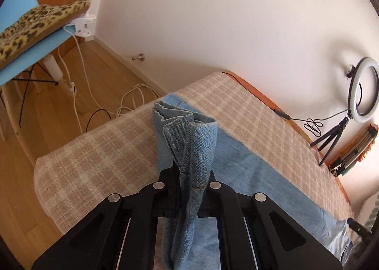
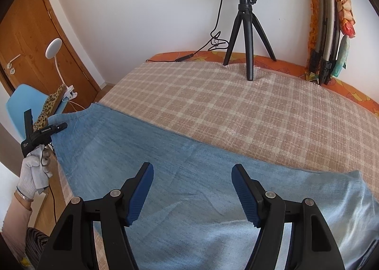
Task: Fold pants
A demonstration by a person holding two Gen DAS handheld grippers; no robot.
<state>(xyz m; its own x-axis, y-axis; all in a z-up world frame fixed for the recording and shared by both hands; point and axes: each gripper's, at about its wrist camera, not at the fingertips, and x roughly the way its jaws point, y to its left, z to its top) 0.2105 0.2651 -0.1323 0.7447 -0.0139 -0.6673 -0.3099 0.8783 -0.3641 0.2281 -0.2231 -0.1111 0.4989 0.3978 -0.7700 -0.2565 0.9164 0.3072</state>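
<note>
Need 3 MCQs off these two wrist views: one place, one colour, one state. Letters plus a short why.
1. Where does the tripod stand?
A. on the floor
B. on the plaid blanket
C. on the blue chair

2. What colour are the pants?
A. black
B. light blue
C. red

3. How is the left gripper?
A. open and empty
B. shut on a fold of the pants
C. shut on a cable

Answers:
1. B, its legs rest on the blanket near the wall.
2. B, light blue denim in both views.
3. B, its fingers pinch a raised denim fold.
</note>
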